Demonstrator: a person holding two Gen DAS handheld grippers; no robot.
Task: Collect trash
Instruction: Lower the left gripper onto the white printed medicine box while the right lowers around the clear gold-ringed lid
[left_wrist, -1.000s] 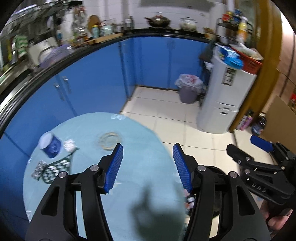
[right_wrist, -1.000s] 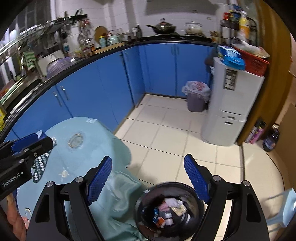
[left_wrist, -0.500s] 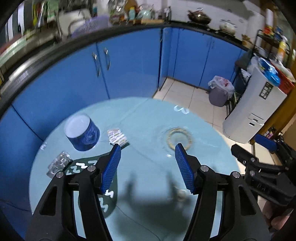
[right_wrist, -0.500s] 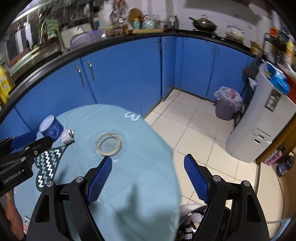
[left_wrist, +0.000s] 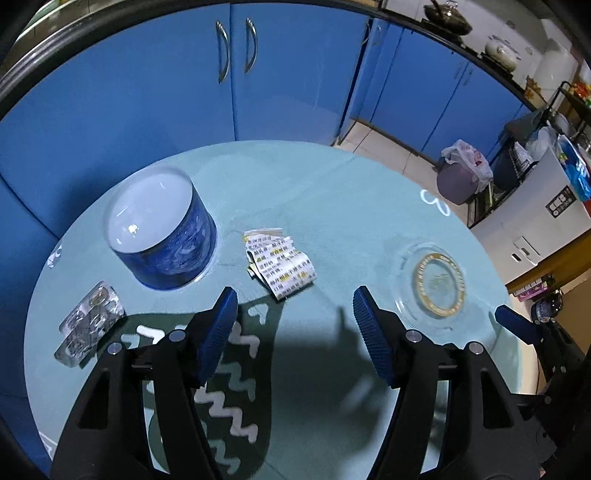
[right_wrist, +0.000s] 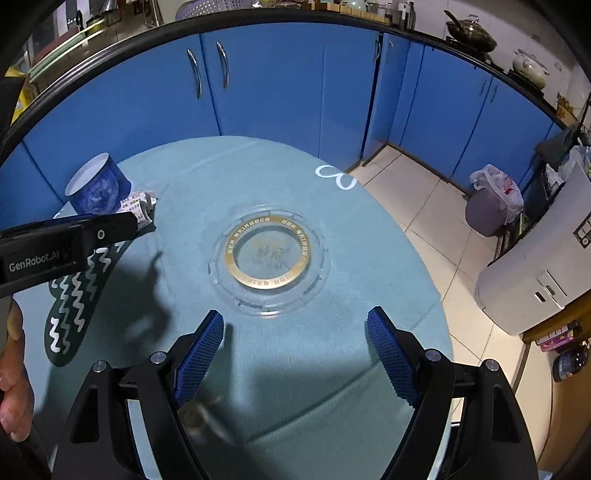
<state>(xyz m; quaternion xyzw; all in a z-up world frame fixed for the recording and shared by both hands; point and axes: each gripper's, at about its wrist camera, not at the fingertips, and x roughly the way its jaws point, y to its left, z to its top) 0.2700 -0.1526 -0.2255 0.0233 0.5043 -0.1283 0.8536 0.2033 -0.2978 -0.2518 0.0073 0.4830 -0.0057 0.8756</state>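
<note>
On the round desk with its teal cloth, from the left: a crinkled foil blister pack, a blue cylindrical tin with a white lid, and a crumpled paper slip printed with characters too small to read. The left gripper, ribbed blue fingers spread and empty, hovers just short of the slip. Right of it lies a clear glass dish with a gold lettered ring. The right gripper is likewise wide and empty; the left one's side reads "GenRobot.AI".

crumpled printed paper slip | flat on table, beside blue tin
</note>
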